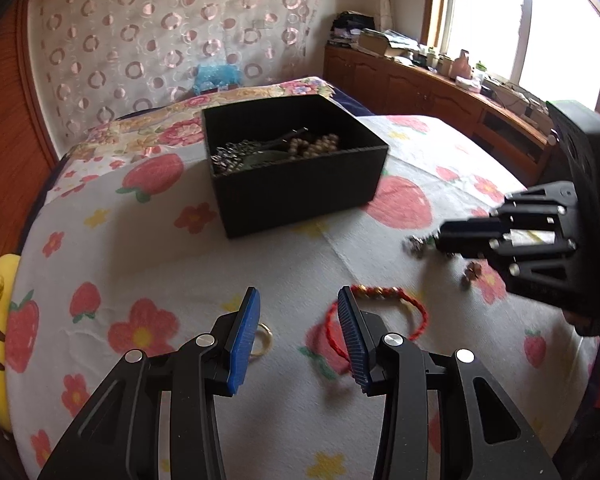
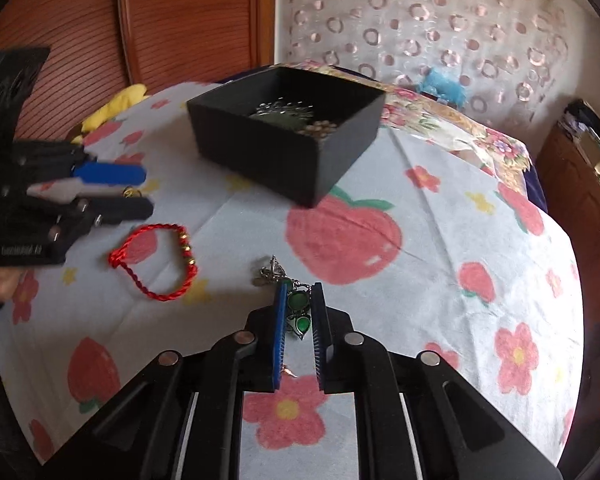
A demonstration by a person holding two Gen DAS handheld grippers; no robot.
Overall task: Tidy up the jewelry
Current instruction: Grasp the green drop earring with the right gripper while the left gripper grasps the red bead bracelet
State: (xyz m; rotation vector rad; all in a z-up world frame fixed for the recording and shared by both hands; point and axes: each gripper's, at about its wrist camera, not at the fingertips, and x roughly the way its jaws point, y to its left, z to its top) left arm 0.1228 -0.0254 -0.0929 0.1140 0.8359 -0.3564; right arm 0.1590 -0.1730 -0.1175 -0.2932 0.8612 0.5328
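Now right hand-held gripper [image 2: 300,320] — gripping green pendant [image 2: 299,307]

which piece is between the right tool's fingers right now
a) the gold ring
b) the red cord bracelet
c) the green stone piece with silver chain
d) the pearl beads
c: in the right wrist view the green stone piece sits between the right tool fingers, while the red cord bracelet lies apart on the bedspread.

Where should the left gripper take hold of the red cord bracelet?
Grip the plain twisted cord of the red cord bracelet on the loop's near-left arc, away from the gold beads, coming straight down from above. It lies flat on the bedspread as an open loop, so one finger can go inside and one outside. The left gripper is open beside that arc.
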